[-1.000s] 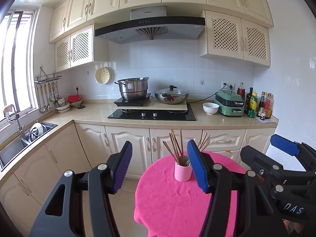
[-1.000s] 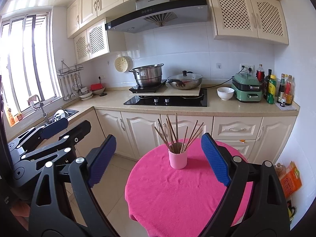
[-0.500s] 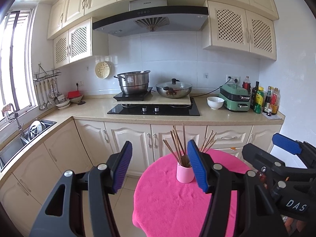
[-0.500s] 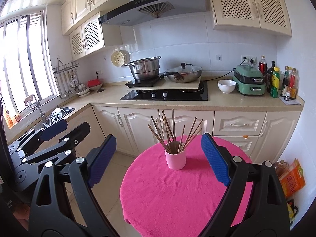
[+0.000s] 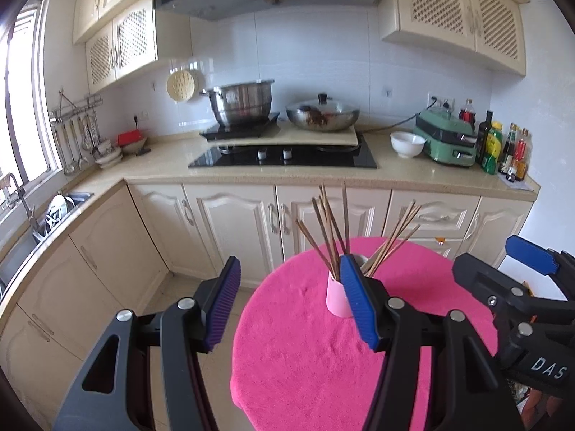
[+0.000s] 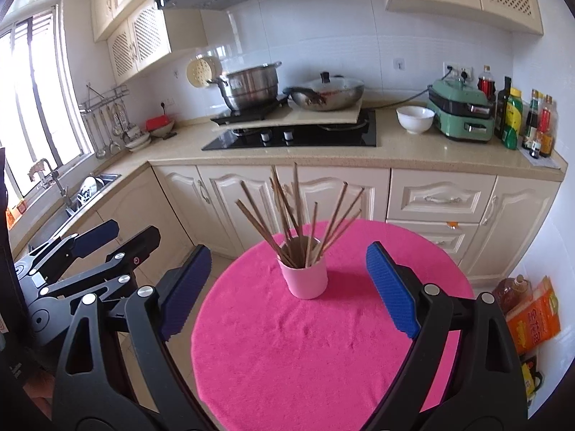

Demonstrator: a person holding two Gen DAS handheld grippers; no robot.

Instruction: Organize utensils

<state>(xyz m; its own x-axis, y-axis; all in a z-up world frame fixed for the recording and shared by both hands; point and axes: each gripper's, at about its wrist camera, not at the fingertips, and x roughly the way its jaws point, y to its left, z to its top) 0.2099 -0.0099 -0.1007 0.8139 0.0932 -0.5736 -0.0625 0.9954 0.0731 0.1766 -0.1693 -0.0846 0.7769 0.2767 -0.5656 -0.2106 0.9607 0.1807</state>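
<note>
On the pink tabletop [image 6: 323, 352], chopsticks [image 6: 298, 222] all stand in the cup [image 6: 305, 280]; nothing loose. My left gripper [image 5: 287, 305] and right gripper [image 6: 284, 287] fingers spread, holding nothing.

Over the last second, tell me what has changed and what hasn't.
Both grippers moved forward toward the round pink table; the pink cup of chopsticks now looms larger in both views. Nothing was grasped or released: the left gripper and the right gripper stay open and empty. Cup and chopsticks stand where they were.
</note>
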